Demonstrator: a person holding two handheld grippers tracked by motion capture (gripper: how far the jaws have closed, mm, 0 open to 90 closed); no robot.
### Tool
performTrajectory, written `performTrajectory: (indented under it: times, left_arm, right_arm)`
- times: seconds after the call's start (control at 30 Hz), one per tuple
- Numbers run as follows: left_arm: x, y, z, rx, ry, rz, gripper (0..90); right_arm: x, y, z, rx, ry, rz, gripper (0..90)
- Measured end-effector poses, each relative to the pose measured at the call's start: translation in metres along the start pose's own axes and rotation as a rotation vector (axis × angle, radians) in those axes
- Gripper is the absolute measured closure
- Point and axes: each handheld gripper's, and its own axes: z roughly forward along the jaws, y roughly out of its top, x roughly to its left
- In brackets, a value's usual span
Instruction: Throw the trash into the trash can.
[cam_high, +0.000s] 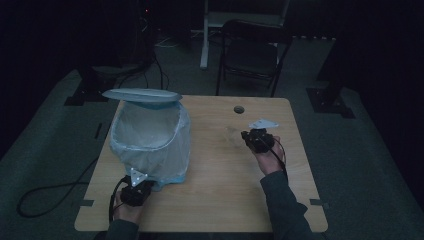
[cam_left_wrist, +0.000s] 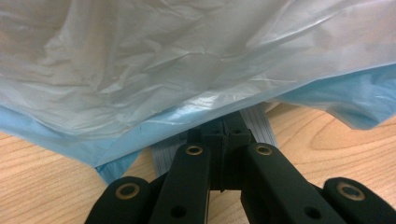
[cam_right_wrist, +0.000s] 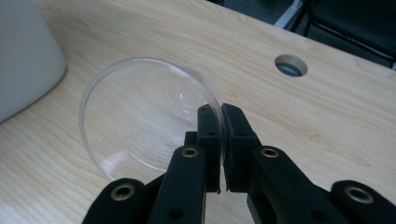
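Here the right hand-held gripper (cam_right_wrist: 220, 140) pinches the clear lid's (cam_right_wrist: 140, 116) rim.

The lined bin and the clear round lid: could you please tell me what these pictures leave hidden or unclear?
- Left gripper view: the translucent plastic bin liner drapes over the left gripper, hiding what its tips pinch.
- High view: dim light makes the clear round plastic lid a faint smear.
- Right gripper view: the white bin is cut off at the left edge.
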Motion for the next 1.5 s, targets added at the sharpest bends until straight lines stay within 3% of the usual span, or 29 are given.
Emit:
performTrajectory:
  times: [0.33, 0.8, 1.5]
  left_arm:
    - [0.000, 0.000, 0.000, 0.000, 0.000, 0.001, 90.0]
    - [0.000, 0.000, 0.000, 0.000, 0.001, 0.001, 90.0]
    - [0.000, 0.000, 0.000, 0.001, 0.002, 0.002, 90.0]
  right_arm:
    - [0.007, 0.017, -0.022, -0.027, 0.010, -0.060, 87.0]
    - [0.008, 0.032, -0.041, -0.064, 0.046, -0.058, 87.0]
    - [0.016, 0.050, -0.065, -0.110, 0.086, -0.097, 87.0]
